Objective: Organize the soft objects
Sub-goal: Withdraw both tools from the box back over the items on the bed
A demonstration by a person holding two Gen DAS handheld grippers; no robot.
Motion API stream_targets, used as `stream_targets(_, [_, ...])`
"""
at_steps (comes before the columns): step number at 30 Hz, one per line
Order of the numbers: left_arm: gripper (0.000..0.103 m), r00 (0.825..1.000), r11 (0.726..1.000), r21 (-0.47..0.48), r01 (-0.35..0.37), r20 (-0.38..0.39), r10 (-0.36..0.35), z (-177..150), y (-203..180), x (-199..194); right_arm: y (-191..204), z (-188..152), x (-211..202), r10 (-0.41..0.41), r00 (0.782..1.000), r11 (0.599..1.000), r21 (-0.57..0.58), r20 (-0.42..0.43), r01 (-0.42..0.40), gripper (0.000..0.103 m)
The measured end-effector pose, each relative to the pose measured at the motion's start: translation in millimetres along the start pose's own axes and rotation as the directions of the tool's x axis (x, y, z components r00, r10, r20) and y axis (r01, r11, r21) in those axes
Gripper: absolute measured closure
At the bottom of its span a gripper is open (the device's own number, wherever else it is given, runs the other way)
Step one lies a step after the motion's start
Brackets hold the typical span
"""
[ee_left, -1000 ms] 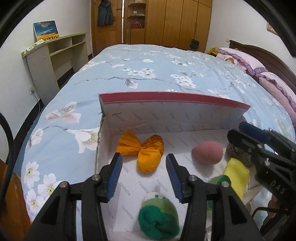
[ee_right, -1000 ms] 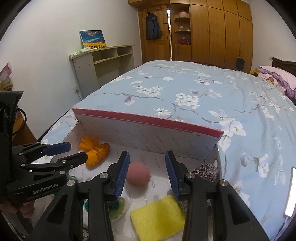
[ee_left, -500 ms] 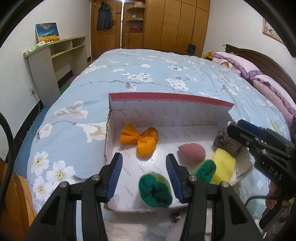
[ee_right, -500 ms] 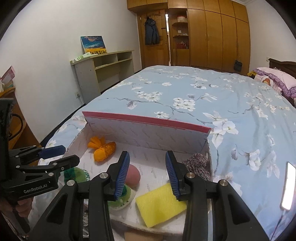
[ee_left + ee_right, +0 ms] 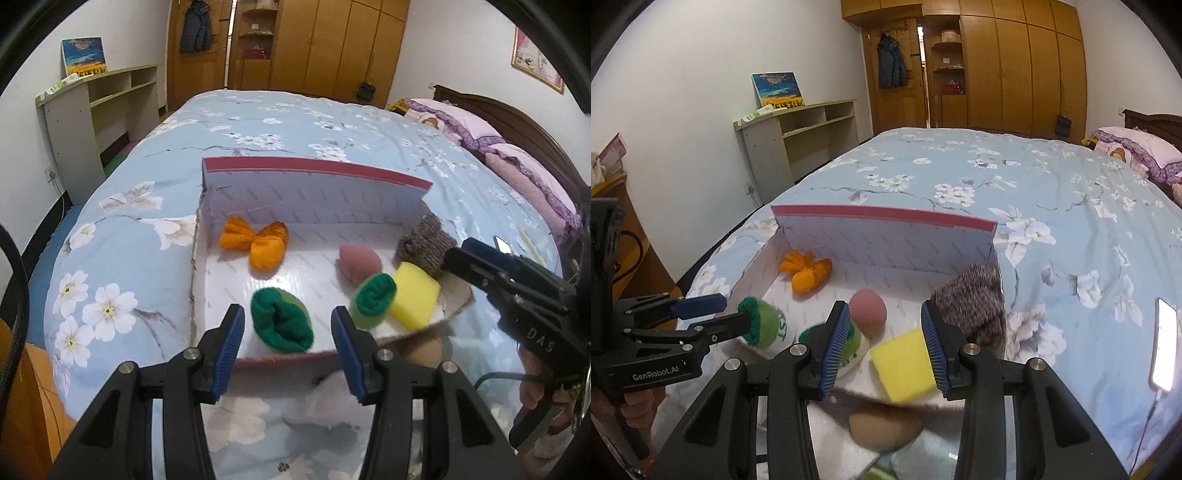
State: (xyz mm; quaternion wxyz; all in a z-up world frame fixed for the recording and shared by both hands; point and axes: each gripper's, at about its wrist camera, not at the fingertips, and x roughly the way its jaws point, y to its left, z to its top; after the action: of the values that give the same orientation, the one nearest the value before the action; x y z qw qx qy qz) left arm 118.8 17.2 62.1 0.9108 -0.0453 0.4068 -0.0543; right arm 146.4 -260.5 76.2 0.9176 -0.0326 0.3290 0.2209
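A shallow white box (image 5: 314, 206) with a red edge lies on the bed (image 5: 280, 122), near its foot corner, and the soft things are inside it. In the far left part of the box lies an orange sock (image 5: 258, 242), rolled into a bow shape. Near the middle sits a pink sponge (image 5: 360, 260). A green sock roll (image 5: 282, 319) lies close to the front edge, and a second green sock roll (image 5: 375, 299) rests between the pink sponge and a yellow sponge (image 5: 413, 299), touching both. A grey knitted sock (image 5: 424, 245) sits in the far right corner, just behind the yellow sponge.

The left gripper (image 5: 288, 349) hangs just before the front edge of the box, its jaws wide apart and holding nothing; the first green sock roll is seen between its blue pads (image 5: 231, 349). The right gripper (image 5: 884, 349) also has its jaws apart and holds nothing. In the right wrist view the yellow sponge (image 5: 905, 367) appears between its fingers, beside the grey knitted sock (image 5: 973, 304). A phone (image 5: 1165, 349) with a lit screen lies on the bed to the right of the box.
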Motion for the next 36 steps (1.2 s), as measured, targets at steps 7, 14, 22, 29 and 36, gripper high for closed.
stream_targets(7, [0.052, 0.999, 0.999, 0.023, 0.036, -0.017, -0.036, -14, -12, -8, 2, -18, -9, -0.011, 1.0, 1.0, 0.002, -0.016, 0.011, 0.062])
stream_targets(14, [0.052, 0.997, 0.997, 0.044, 0.059, -0.049, -0.056, -30, -20, -7, 0, -32, -15, -0.013, 0.999, 1.0, 0.026, -0.029, 0.014, 0.062])
stream_targets(22, [0.052, 0.994, 0.995, 0.067, 0.077, -0.082, -0.072, -43, -26, 0, -1, -42, -15, -0.013, 0.999, 0.999, 0.041, -0.045, 0.015, 0.062])
stream_targets(29, [0.052, 0.989, 0.994, 0.073, 0.084, -0.131, -0.074, -58, -24, 6, -1, -48, -15, -0.011, 0.999, 0.999, 0.045, -0.05, 0.013, 0.062])
stream_targets(36, [0.052, 0.982, 0.993, 0.077, 0.084, -0.176, -0.07, -75, -20, 13, 0, -51, -14, -0.009, 0.998, 0.999, 0.045, -0.059, 0.012, 0.062])
